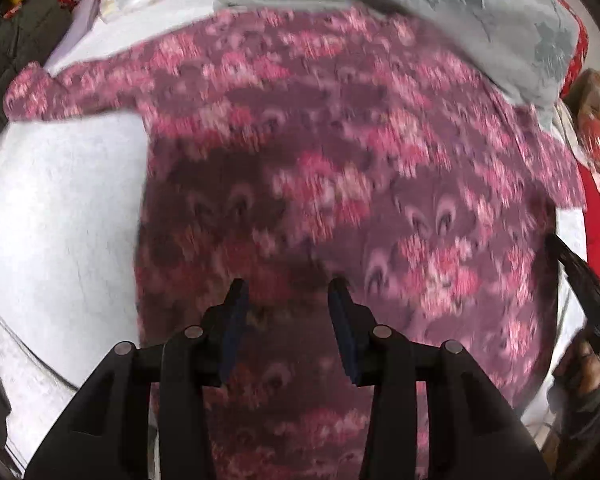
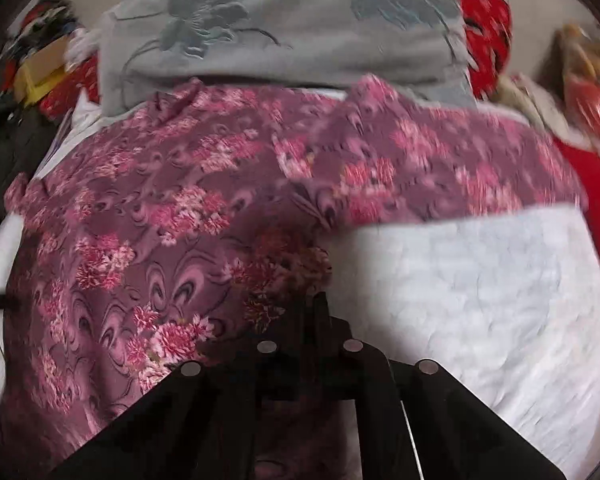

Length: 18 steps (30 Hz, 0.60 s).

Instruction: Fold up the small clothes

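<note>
A purple garment with a pink flower print (image 1: 340,168) lies spread on a white sheet (image 1: 60,216), sleeves out to both sides. My left gripper (image 1: 288,292) is open above the garment's lower middle, with nothing between its blue pads. In the right wrist view the same garment (image 2: 148,216) fills the left and middle. My right gripper (image 2: 318,304) has its jaws together at the garment's right side edge, below the sleeve; whether cloth is pinched between them is hidden. The right gripper also shows at the left wrist view's right edge (image 1: 580,276).
A grey cushion with an embossed flower pattern (image 2: 284,32) lies at the far edge, over the garment's top. Red patterned fabric (image 2: 484,20) and dark clothes (image 1: 16,52) surround the sheet. White sheet (image 2: 480,288) lies right of the garment.
</note>
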Each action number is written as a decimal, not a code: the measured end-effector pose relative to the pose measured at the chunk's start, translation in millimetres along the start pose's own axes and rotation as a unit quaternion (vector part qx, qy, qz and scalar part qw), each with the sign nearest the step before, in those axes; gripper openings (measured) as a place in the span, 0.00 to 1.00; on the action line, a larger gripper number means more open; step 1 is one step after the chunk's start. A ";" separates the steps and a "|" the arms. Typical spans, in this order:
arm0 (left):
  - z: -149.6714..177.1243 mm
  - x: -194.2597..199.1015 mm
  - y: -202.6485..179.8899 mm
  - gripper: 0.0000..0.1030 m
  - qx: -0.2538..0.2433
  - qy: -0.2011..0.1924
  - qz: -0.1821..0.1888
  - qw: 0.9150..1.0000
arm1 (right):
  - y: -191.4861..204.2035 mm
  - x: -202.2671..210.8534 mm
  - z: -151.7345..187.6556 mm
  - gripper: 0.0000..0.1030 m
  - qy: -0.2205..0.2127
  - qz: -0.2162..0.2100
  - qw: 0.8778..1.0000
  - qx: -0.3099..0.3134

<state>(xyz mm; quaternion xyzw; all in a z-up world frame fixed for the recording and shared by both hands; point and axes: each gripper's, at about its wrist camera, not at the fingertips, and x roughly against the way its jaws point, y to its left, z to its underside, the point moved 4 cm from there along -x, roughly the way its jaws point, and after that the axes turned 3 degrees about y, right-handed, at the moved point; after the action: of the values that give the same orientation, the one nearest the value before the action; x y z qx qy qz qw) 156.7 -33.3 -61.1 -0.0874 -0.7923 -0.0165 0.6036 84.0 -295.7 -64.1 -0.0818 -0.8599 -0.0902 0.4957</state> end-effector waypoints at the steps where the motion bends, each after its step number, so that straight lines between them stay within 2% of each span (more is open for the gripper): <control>1: -4.0 -0.3 2.5 0.42 0.003 -0.009 -0.007 1.000 | -8.3 7.3 -3.3 0.03 -0.016 -0.004 1.000 -0.014; 2: -6.7 -3.0 4.9 0.50 0.009 -0.015 -0.014 1.000 | -17.6 13.5 -3.4 0.03 -0.029 -0.011 0.999 -0.036; 3: -8.2 -8.1 6.7 0.53 0.015 -0.016 -0.019 1.000 | -27.5 16.0 -2.4 0.03 -0.036 -0.017 0.997 -0.058; 4: -8.8 -15.4 7.8 0.54 0.020 -0.011 -0.024 0.999 | -34.8 11.8 0.8 0.03 -0.029 -0.016 0.997 -0.069; 6: -7.4 -31.3 6.0 0.55 0.021 0.009 -0.037 0.999 | -34.1 -7.3 10.8 0.04 0.012 -0.011 0.999 -0.052; 8: -8.1 -26.3 0.6 0.57 0.004 -0.013 -0.050 0.999 | -32.4 1.2 8.3 0.09 0.002 -0.018 0.999 -0.044; 10: -8.3 -23.7 -2.4 0.57 -0.010 -0.013 -0.048 0.999 | -48.2 13.8 0.2 0.08 -0.010 -0.044 0.996 -0.077; 11: -8.7 -23.2 -2.4 0.57 -0.011 -0.013 -0.043 0.999 | -65.5 24.4 -5.8 0.13 -0.031 -0.046 0.993 -0.102; 12: -8.9 -22.8 -1.7 0.57 -0.011 -0.013 -0.040 0.999 | -95.8 36.3 -12.2 0.27 -0.056 -0.039 0.987 -0.145; 13: -8.6 -22.9 -0.3 0.57 -0.011 -0.013 -0.037 0.999 | -119.2 42.9 -15.9 0.36 -0.070 -0.032 0.980 -0.181; 14: -7.9 -23.4 1.1 0.57 -0.010 -0.012 -0.035 0.999 | -154.4 49.5 -17.3 0.50 -0.084 -0.018 0.968 -0.235; 16: -6.3 -24.3 3.1 0.57 -0.008 -0.015 -0.029 0.999 | -226.2 59.5 -12.5 0.52 -0.111 0.006 0.933 -0.342; 18: -5.8 -23.8 3.9 0.57 -0.009 -0.020 -0.027 0.999 | -289.9 60.0 -1.5 0.52 -0.126 0.014 0.891 -0.437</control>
<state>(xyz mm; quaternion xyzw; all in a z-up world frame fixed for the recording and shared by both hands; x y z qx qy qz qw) 168.9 -33.0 -82.7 -0.0716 -0.8062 -0.0386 0.5861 -11.2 -574.2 -32.7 -0.3125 -0.7879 -0.4388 0.2983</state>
